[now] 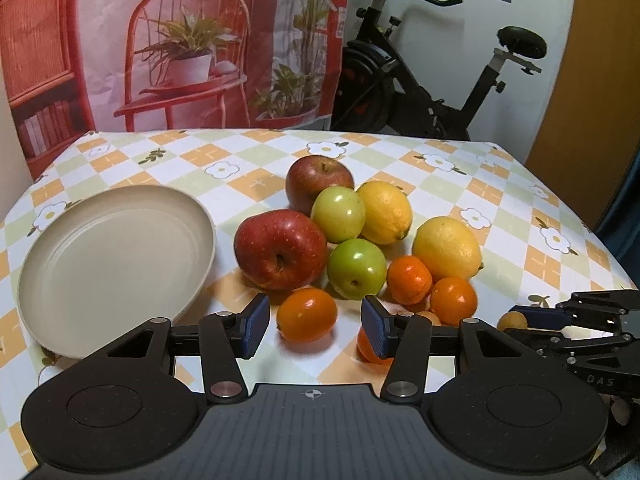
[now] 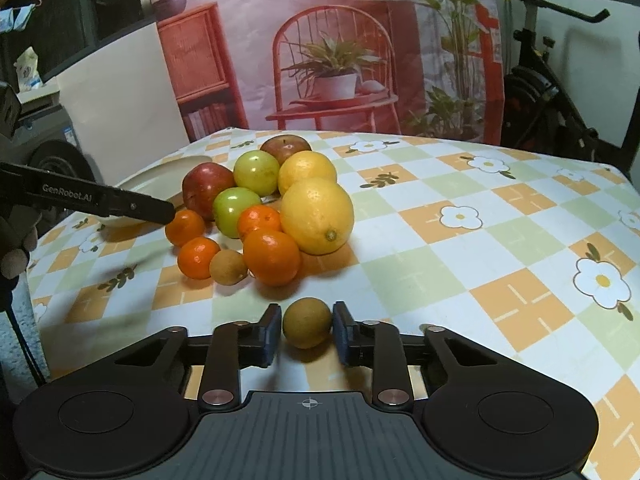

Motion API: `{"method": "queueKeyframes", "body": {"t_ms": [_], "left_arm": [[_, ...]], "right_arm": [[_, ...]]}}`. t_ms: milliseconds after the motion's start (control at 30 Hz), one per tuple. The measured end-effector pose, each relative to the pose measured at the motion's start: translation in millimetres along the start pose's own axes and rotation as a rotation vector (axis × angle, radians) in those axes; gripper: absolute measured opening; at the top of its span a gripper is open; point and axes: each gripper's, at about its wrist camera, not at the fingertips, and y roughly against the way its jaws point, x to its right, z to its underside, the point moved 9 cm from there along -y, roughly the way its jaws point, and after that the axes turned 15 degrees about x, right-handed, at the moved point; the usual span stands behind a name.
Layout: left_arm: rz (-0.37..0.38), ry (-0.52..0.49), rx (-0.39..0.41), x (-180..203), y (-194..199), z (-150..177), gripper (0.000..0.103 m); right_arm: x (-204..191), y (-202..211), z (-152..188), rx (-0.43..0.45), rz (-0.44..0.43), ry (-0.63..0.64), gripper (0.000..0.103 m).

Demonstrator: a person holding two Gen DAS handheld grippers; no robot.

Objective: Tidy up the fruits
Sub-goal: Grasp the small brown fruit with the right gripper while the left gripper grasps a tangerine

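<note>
A heap of fruit lies mid-table: two red apples (image 1: pixel 280 250), two green apples (image 1: pixel 356 268), two lemons (image 1: pixel 448 248) and several tangerines (image 1: pixel 408 280). My left gripper (image 1: pixel 316 322) is open, its blue pads standing either side of one tangerine (image 1: pixel 306 314) without touching it. Left of the heap sits an empty beige plate (image 1: pixel 116 264). My right gripper (image 2: pixel 307 326) is shut on a small brown round fruit (image 2: pixel 306 322), low over the cloth, in front of the heap. A second brown fruit (image 2: pixel 228 266) rests among the tangerines.
The table wears a checked cloth with flowers (image 2: pixel 460 218); its right half is bare cloth. A printed backdrop (image 1: pixel 180 40) hangs behind the far edge, with an exercise bike (image 1: pixel 420 80) at the back right. My left gripper's finger (image 2: pixel 120 204) reaches in from the left.
</note>
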Motion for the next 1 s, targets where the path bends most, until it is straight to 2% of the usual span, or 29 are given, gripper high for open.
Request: {"method": "queueKeyframes", "body": {"t_ms": [133, 400, 700, 767, 833, 1000], "left_arm": [[-0.027, 0.024, -0.022, -8.7, -7.5, 2.3, 0.054], [-0.006, 0.024, -0.05, -5.3, -24.6, 7.6, 0.054], [-0.021, 0.063, -0.086, -12.3, -35.5, 15.4, 0.053], [-0.01, 0.071, -0.089, -10.9, -36.0, 16.5, 0.05], [-0.002, 0.075, -0.086, -10.3, -36.2, 16.3, 0.042], [-0.007, 0.061, -0.078, -9.8, -36.6, 16.3, 0.042]], "right_arm": [[1.6, -1.6, 0.1, -0.002, -0.011, -0.025, 0.025], [2.6, -1.6, 0.2, -0.002, -0.014, -0.035, 0.025], [2.4, -1.7, 0.4, -0.002, -0.014, -0.035, 0.025], [2.4, -1.7, 0.4, -0.002, -0.014, -0.035, 0.025], [2.4, -1.7, 0.3, -0.002, -0.014, -0.034, 0.025], [2.3, -1.7, 0.4, -0.002, -0.015, -0.035, 0.025]]}}
